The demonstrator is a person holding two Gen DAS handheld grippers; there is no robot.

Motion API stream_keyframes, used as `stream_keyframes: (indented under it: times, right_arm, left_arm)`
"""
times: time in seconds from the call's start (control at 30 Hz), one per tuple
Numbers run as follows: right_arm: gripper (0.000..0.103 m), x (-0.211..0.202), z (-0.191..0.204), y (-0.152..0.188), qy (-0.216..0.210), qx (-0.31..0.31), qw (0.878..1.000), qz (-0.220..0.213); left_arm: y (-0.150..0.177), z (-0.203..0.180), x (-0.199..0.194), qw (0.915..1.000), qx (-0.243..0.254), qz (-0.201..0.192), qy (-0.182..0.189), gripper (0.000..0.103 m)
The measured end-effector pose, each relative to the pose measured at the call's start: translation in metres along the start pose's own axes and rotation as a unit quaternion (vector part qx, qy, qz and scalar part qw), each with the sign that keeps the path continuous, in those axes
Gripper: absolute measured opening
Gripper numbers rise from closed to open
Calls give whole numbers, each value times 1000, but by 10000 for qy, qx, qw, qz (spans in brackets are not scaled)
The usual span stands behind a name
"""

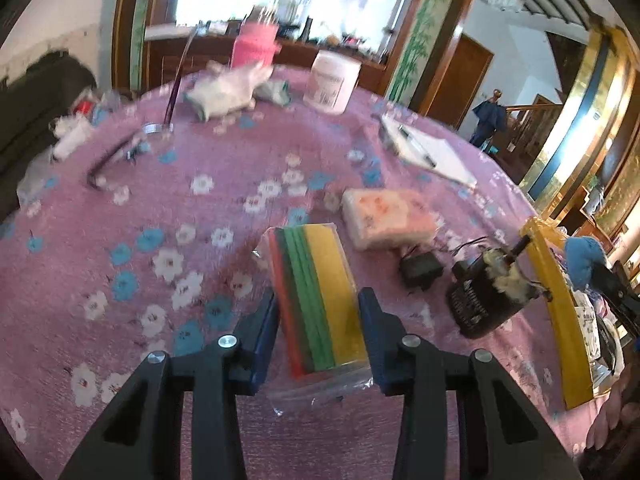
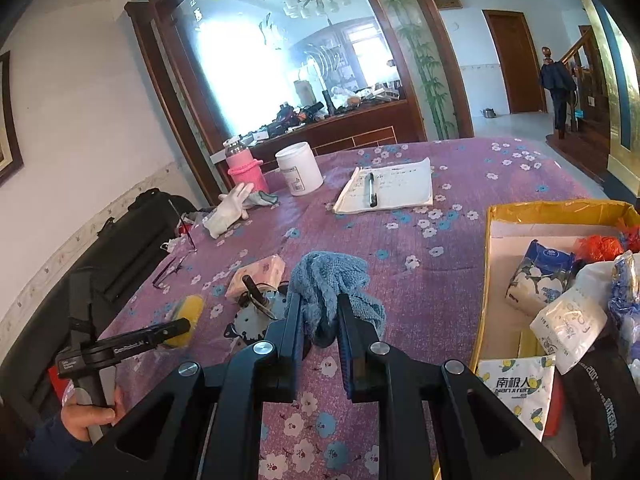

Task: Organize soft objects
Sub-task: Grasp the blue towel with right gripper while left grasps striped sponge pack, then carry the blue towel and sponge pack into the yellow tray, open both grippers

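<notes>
A pack of red, green and yellow sponges [image 1: 320, 292] in a clear bag lies lengthwise between my left gripper's [image 1: 318, 316] blue pads, which press on its two long sides just above the purple flowered tablecloth [image 1: 180, 208]. The right wrist view shows the same pack's yellow end [image 2: 188, 312] at the far left. My right gripper [image 2: 319, 304] is shut on a bunched blue knitted cloth [image 2: 328, 276], held over the table. That cloth [image 1: 584, 256] also shows at the right edge of the left wrist view. A pink tissue pack [image 1: 388, 216] lies just beyond the sponges.
A yellow cardboard box [image 2: 485, 280] at the right holds tissue packs [image 2: 540, 276] and bags. A black motor [image 1: 484, 300] and adapter [image 1: 420, 270] lie beside the tissue pack. Farther back are a notebook with pen [image 2: 388, 188], white jar [image 2: 299, 168], pink bottle [image 2: 244, 168], white glove [image 2: 228, 210] and glasses [image 1: 116, 156].
</notes>
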State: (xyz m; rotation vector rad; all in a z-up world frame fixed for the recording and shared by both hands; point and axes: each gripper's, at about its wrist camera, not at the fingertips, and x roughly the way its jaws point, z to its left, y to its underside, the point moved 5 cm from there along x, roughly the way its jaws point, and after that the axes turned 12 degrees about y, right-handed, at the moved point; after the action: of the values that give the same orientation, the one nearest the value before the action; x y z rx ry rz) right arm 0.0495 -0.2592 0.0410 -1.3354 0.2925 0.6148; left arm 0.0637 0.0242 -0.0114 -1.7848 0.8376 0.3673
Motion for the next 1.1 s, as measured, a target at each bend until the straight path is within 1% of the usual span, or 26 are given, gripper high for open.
stream_keyframes:
  times: [0.17, 0.33, 0.47, 0.6, 0.73, 0.77, 0.83, 0.9, 0.93, 0.97, 1.03, 1.1]
  right_arm:
    - [16, -5, -7, -5, 136, 104, 9998, -133]
    - [16, -8, -20, -11, 233, 282, 9991, -198]
    - [16, -13, -32, -16, 280, 455, 9982, -267]
    - [16, -26, -48, -26, 307, 691, 9960, -475]
    - [16, -45, -80, -39, 519, 1070, 9901, -748]
    - [16, -49, -88, -41, 534, 1196, 9883, -781]
    - [16, -57, -114, -46, 623, 1564, 9822, -836]
    - [16, -63, -136, -47, 691, 1865, 9763, -855]
    - [16, -67, -154, -47, 770, 2103, 9707, -869]
    - [16, -69, -166, -46, 875, 2231, 9671, -855]
    - [16, -70, -190, -40, 1085, 2512, 9591, -722]
    - [16, -69, -206, -35, 1133, 2757, 9528, -584]
  left_arm:
    - [-3, -18, -7, 9992, 319, -212, 62, 39]
    - [-8, -35, -16, 9983, 440, -334, 204, 39]
    - [-11, -59, -23, 9968, 572, -323, 447, 39]
    - [-15, -95, -24, 9939, 780, -237, 745, 39]
    - [-18, -147, -23, 9877, 1089, -202, 1108, 39]
    - [-19, -166, -20, 9846, 1182, -154, 1277, 39]
    - [-18, -189, -14, 9809, 1288, -69, 1458, 39]
    - [-15, -223, -2, 9746, 1354, 97, 1779, 39]
    - [-14, -232, 2, 9726, 1364, 155, 1874, 39]
    - [-9, -251, 10, 9684, 1419, 271, 2035, 39]
    - [0, -277, 24, 9627, 1535, 445, 2185, 39]
    - [11, -301, 39, 9561, 1577, 670, 2379, 39]
